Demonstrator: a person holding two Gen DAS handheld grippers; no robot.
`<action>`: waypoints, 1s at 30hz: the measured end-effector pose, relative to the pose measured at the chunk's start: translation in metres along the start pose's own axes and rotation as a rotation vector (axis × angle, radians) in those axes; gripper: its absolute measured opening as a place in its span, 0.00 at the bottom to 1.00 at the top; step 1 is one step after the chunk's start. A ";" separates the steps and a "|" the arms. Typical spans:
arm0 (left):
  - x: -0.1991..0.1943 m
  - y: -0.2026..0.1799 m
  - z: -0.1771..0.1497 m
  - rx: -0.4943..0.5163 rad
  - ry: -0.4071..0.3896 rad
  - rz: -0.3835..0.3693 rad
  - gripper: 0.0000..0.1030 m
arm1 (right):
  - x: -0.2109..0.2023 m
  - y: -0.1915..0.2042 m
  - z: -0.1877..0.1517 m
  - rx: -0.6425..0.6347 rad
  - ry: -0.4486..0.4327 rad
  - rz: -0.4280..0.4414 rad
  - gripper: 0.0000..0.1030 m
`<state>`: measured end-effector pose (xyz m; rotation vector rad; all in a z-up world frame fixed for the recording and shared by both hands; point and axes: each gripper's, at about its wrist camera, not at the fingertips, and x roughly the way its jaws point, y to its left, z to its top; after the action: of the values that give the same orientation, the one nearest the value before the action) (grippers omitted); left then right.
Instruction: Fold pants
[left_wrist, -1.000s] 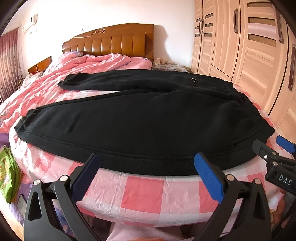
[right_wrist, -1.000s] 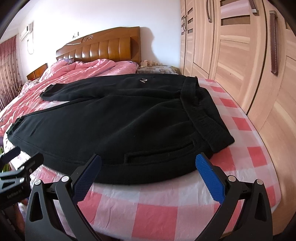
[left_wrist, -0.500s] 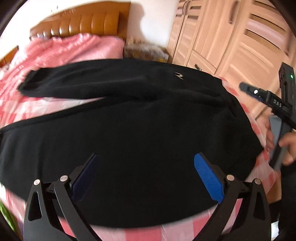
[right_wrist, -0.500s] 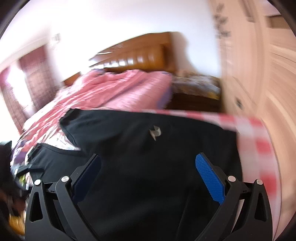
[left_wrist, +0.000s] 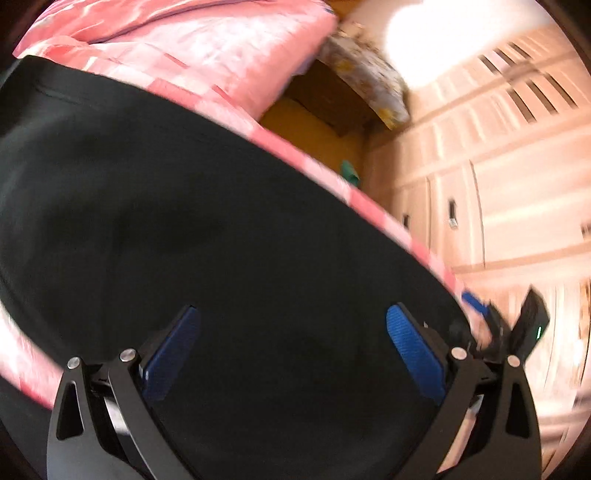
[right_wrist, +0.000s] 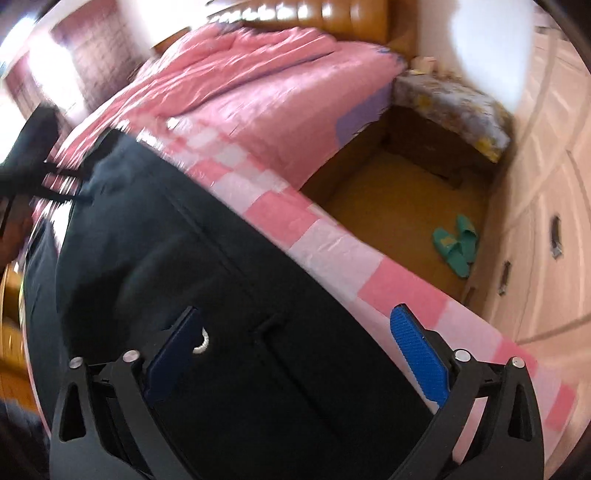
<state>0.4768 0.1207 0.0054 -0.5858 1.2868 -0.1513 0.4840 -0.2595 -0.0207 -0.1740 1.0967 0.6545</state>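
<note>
The black pants (left_wrist: 207, 229) lie spread flat on the pink checked bed sheet (left_wrist: 373, 206). My left gripper (left_wrist: 291, 354) is open and empty, close above the black cloth. The right gripper's blue tips (left_wrist: 476, 304) show at the pants' right edge. In the right wrist view my right gripper (right_wrist: 295, 354) is open and empty over the pants (right_wrist: 177, 280), near the far edge by a white drawstring (right_wrist: 202, 345). The left gripper (right_wrist: 33, 162) shows dark and blurred at far left.
A pink quilt (right_wrist: 266, 81) covers the bed's far part below a wooden headboard (right_wrist: 332, 18). Beyond the bed edge lie a yellow floor (right_wrist: 399, 210), green slippers (right_wrist: 456, 245), a nightstand with a floral cloth (right_wrist: 450, 107) and wooden wardrobes (right_wrist: 546, 192).
Both grippers have swept forward from the bed's near edge over the pants to their far side and tilted down. Both stayed open. The views are motion-blurred.
</note>
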 end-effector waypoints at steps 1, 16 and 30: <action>0.002 0.000 0.007 -0.016 0.000 0.015 0.98 | 0.007 0.000 0.002 -0.019 0.021 -0.001 0.70; 0.058 -0.030 0.043 -0.216 0.074 -0.010 0.79 | -0.071 0.072 -0.038 -0.265 -0.226 -0.201 0.09; 0.010 -0.008 0.004 -0.221 -0.084 -0.098 0.09 | -0.103 0.147 -0.092 -0.323 -0.345 -0.398 0.09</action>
<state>0.4856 0.1110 0.0010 -0.8368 1.2017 -0.0654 0.2996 -0.2238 0.0529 -0.5241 0.5941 0.4747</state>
